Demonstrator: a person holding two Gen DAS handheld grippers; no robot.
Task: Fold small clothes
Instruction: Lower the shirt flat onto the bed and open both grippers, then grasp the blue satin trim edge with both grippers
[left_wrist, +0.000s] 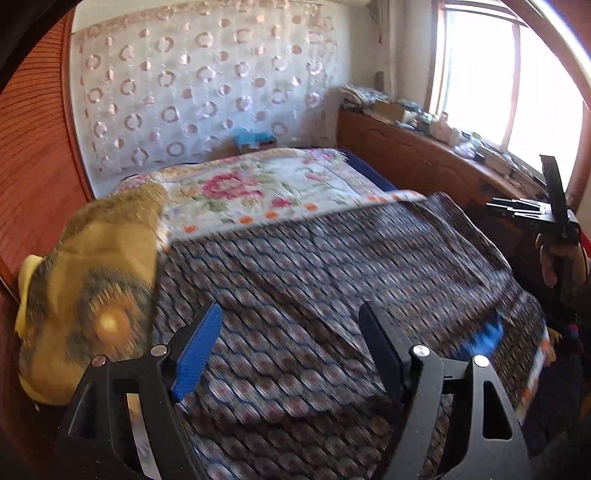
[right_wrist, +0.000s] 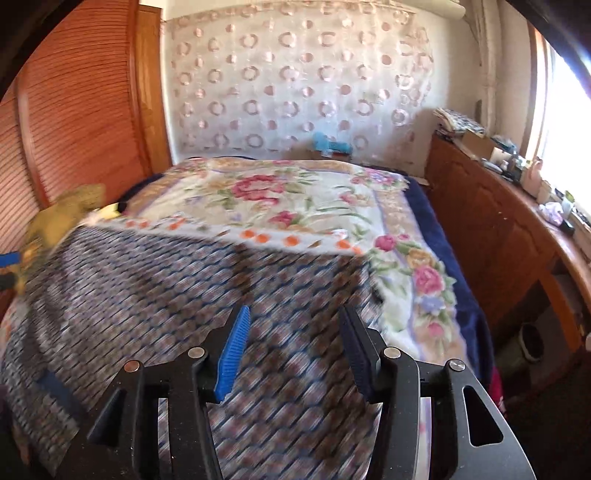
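A dark garment with a blue and brown woven pattern (left_wrist: 332, 277) lies spread flat over the near end of the bed; it also shows in the right wrist view (right_wrist: 192, 295). A yellow-green patterned cloth (left_wrist: 92, 288) lies bunched at its left edge, small in the right wrist view (right_wrist: 66, 210). My left gripper (left_wrist: 291, 325) is open and empty above the patterned garment. My right gripper (right_wrist: 293, 325) is open and empty above the same garment, near its right side. The right gripper also shows at the right edge of the left wrist view (left_wrist: 517, 210).
A floral blanket (right_wrist: 288, 199) covers the far half of the bed. A wooden slatted wardrobe (right_wrist: 74, 110) stands on the left. A cluttered wooden cabinet (right_wrist: 498, 206) runs along the right under the window. A blue object (right_wrist: 328, 144) sits at the bed's head.
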